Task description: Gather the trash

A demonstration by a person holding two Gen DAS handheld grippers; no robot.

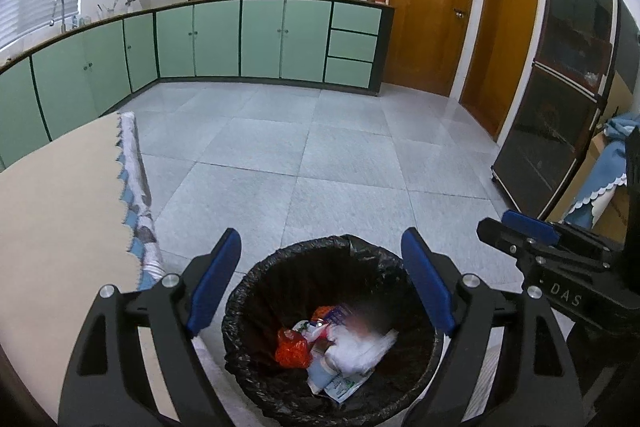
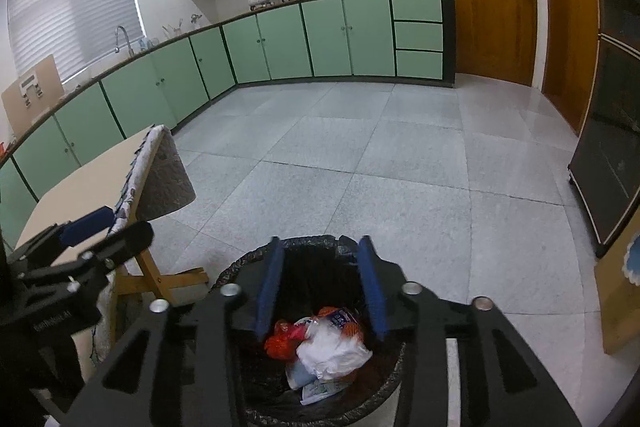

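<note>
We've got both grippers hanging over the trash bin (image 1: pixel 332 331), which sits on the tile floor (image 1: pixel 320 155) just beside the table (image 1: pixel 60 211). The left gripper (image 1: pixel 322 283) is spread wide with nothing in it, and the right gripper (image 2: pixel 322 287) is parted about halfway, also empty. The trash (image 2: pixel 320 347) lies in the black liner: 1 white bag, 1 orange bag and some wrappers.

bin liner (image 1: pixel 296 279): black plastic film, crinkled, glossy | white bag (image 2: pixel 334 349): thin plastic, creased, lower centre | floor (image 1: pixel 320 155): speckled stone tile, polished | doors (image 1: pixel 432 7): varnished wood, upper right | table cover (image 1: pixel 60 187): matt beige cloth | gripper pads (image 1: pixel 426 279): matt blue
</note>
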